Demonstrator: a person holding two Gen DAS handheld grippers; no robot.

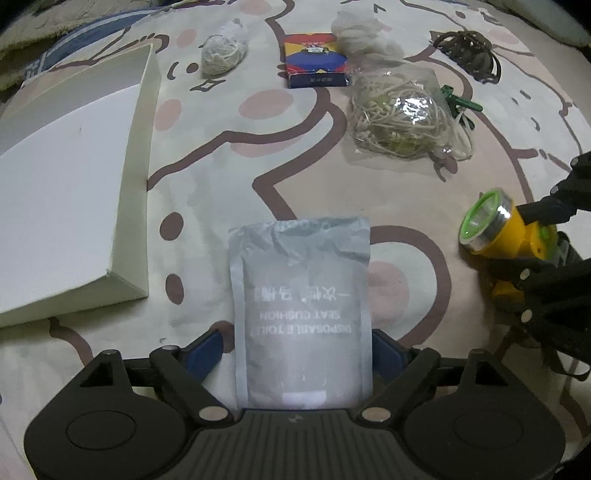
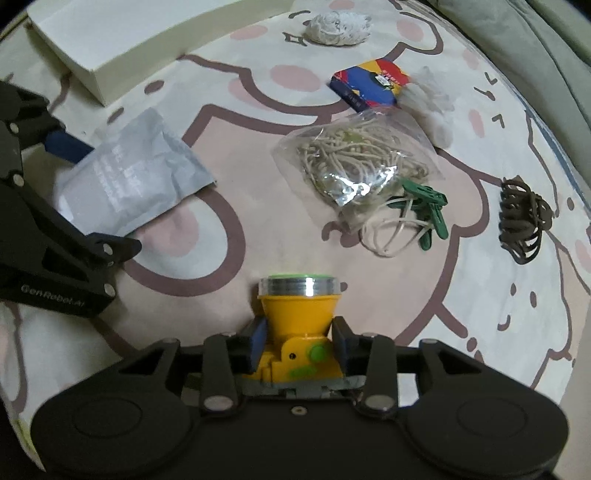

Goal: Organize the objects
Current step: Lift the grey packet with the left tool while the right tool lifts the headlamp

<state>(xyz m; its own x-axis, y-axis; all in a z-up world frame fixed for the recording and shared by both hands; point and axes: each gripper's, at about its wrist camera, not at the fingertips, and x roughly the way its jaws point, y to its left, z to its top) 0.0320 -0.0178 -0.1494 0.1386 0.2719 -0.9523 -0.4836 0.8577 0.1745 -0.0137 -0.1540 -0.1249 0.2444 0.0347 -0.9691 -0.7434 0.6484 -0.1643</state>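
Observation:
My left gripper [image 1: 297, 349] is shut on a grey foil packet [image 1: 301, 302] printed "disposable toilet seat cushion"; the packet also shows in the right wrist view [image 2: 125, 177]. My right gripper [image 2: 299, 341] is shut on a yellow headlamp [image 2: 299, 317] with a green-rimmed lens; it also shows at the right of the left wrist view [image 1: 495, 225]. An open white box [image 1: 70, 177] lies left of the packet, and appears at the top left of the right wrist view [image 2: 122, 40]. Both grippers hover low over a cartoon-print sheet [image 1: 221, 155].
On the sheet lie a clear bag of beige cord [image 1: 399, 110], green clips [image 2: 424, 210], a blue-red-yellow card box [image 1: 317, 61], a white netted bundle [image 1: 221, 53], white fluff [image 1: 362, 33] and a brown hair claw [image 2: 524, 218]. A grey-green cushion [image 2: 517, 33] borders the far right.

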